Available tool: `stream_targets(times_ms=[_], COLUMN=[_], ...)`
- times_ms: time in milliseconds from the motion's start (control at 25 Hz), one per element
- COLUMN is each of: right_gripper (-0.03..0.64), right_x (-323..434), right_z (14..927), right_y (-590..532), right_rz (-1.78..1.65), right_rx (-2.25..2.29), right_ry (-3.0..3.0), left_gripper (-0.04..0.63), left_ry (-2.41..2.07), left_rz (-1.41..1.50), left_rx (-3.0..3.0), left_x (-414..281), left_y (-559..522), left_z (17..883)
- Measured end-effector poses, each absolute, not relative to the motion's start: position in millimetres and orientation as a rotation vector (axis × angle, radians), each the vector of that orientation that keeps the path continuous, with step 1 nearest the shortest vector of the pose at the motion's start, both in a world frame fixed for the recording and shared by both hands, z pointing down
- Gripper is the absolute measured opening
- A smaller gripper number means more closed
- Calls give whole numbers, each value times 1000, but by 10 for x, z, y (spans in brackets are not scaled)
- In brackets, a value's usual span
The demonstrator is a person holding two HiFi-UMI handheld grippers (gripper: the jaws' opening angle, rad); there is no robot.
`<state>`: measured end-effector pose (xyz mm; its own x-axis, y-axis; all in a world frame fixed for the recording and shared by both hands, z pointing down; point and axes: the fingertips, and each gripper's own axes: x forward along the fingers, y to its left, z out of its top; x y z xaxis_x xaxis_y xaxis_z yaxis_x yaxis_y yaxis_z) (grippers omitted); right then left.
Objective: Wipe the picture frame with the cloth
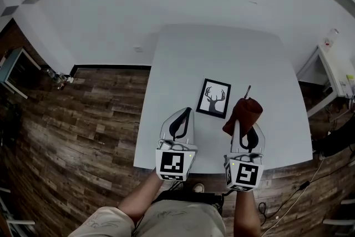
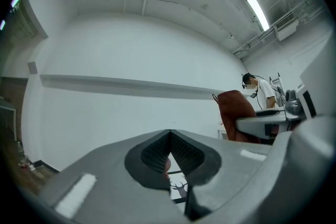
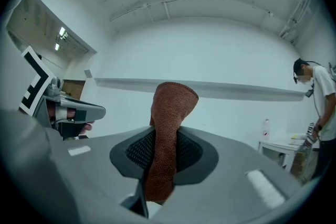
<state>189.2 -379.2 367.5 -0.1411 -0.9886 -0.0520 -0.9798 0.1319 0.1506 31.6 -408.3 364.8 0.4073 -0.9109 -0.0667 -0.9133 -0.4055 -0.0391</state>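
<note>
Here, the right hand-held gripper (image 1: 244, 133) clenches a rust-red cloth (image 1: 244, 112) just beside the picture frame (image 1: 214, 98), which lies flat on the bench (image 1: 222, 53). The left hand-held gripper (image 1: 181, 121) is closed and empty. Wiping seems not yet begun — next, the cloth must be lowered onto the frame.

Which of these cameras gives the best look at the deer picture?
The head view: it shows the whole picture frame lying flat on the white table. The left gripper view catches only a sliver of it, below the shut tips of the left tool. The right gripper view shows none of it.
</note>
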Motion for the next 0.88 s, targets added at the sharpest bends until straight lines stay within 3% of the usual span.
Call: stream_targets(times_ms=[880], right_gripper=[106], right_x=[1909], right_z=[3690], right_y=[-3847], right_rz=[-213], right_rx=[2038], right_ry=[-2286], left_gripper=[0], left_ry=[1670], left_rz=[73], left_rx=[-2567], left_x=[308], left_y=[-4105], left_z=[3581])
